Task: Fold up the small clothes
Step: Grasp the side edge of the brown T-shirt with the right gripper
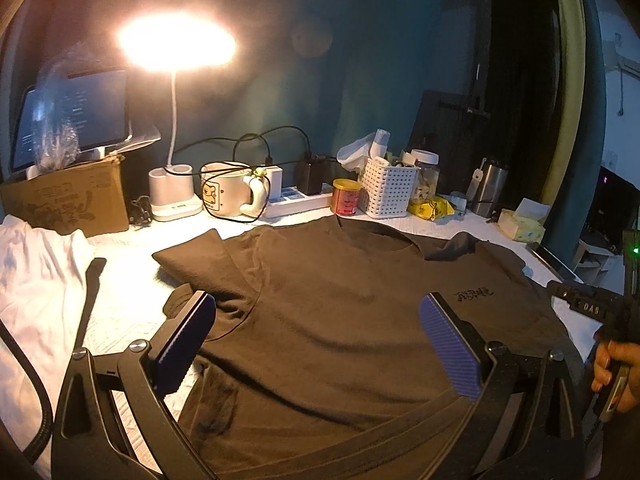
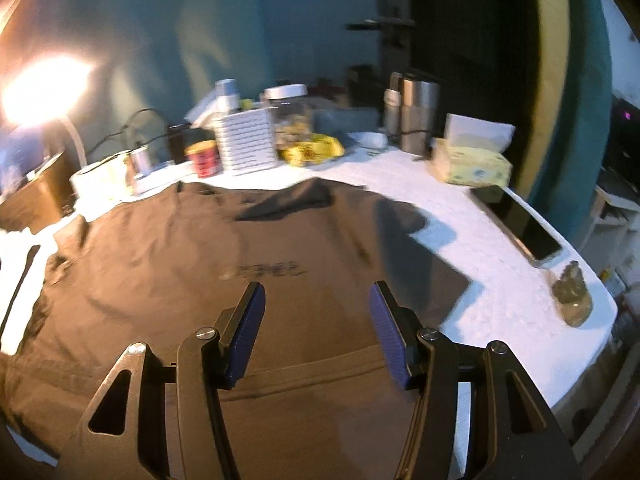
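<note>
A brown T-shirt (image 1: 340, 312) lies spread flat on the white table, collar toward the back, with a small dark print on its chest. Its left sleeve (image 1: 192, 256) is folded in over the body. My left gripper (image 1: 318, 304) hovers open over the shirt's lower left part, nothing between its blue pads (image 1: 448, 340). In the right wrist view the same shirt (image 2: 200, 260) fills the middle, and my right gripper (image 2: 316, 296) stands open above its lower right part near the hem, holding nothing. A hand (image 1: 616, 368) on the right gripper's handle shows at the left view's right edge.
White cloth (image 1: 36, 280) lies at the left. Along the back stand a cardboard box (image 1: 72, 200), lit desk lamp (image 1: 176, 44), mug (image 1: 228, 194), red tin (image 1: 346, 197), white basket (image 1: 388, 192), steel flask (image 2: 416, 116) and tissue box (image 2: 472, 160). A phone (image 2: 524, 224) and small figurine (image 2: 572, 292) lie right.
</note>
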`<state>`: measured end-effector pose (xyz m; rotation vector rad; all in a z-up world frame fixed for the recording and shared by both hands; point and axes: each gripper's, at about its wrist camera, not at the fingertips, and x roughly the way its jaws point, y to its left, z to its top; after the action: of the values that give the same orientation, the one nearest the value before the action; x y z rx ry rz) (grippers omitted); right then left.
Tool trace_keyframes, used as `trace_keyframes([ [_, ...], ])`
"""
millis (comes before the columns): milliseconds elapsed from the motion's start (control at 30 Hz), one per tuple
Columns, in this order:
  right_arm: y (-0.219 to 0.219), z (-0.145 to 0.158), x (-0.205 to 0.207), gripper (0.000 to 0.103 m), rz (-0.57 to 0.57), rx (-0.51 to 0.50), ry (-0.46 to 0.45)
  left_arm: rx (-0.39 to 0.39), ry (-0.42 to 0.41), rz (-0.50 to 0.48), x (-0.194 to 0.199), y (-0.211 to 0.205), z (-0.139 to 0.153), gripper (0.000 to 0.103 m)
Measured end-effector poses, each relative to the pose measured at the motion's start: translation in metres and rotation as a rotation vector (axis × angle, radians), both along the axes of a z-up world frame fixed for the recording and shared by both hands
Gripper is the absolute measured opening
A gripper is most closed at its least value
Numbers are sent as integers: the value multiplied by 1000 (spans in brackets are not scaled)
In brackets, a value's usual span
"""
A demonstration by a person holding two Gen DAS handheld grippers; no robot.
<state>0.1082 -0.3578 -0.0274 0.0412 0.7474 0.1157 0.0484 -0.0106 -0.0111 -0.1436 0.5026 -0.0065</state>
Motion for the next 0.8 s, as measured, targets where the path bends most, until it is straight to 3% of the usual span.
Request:
trace_keyframes([
  [233,-59,-16,28,58,-132,6,62,26,41,-9,24,-16,0,101],
  [467,-103,-40,56,57,-177,60,141,46,75,-13,41,-32,-2,101],
  [500,-106,-41,58,55,-172,65,146,48,78,-13,43,-34,-2,101],
  [567,-109,-48,66,37,-143,70,169,48,87,-13,48,-36,-3,101],
  [633,-108,-57,74,27,-110,82,209,48,94,-15,52,-38,-3,101],
  [700,-102,-61,76,24,-92,58,211,50,100,-20,54,-39,-4,101],
  [733,-99,-62,77,18,-83,35,212,50,103,-24,55,-39,-4,101],
  [767,-98,-62,77,5,-74,26,210,50,105,-27,56,-40,-5,101],
  [800,-95,-64,78,4,-57,28,218,51,106,-31,56,-40,-5,101],
])
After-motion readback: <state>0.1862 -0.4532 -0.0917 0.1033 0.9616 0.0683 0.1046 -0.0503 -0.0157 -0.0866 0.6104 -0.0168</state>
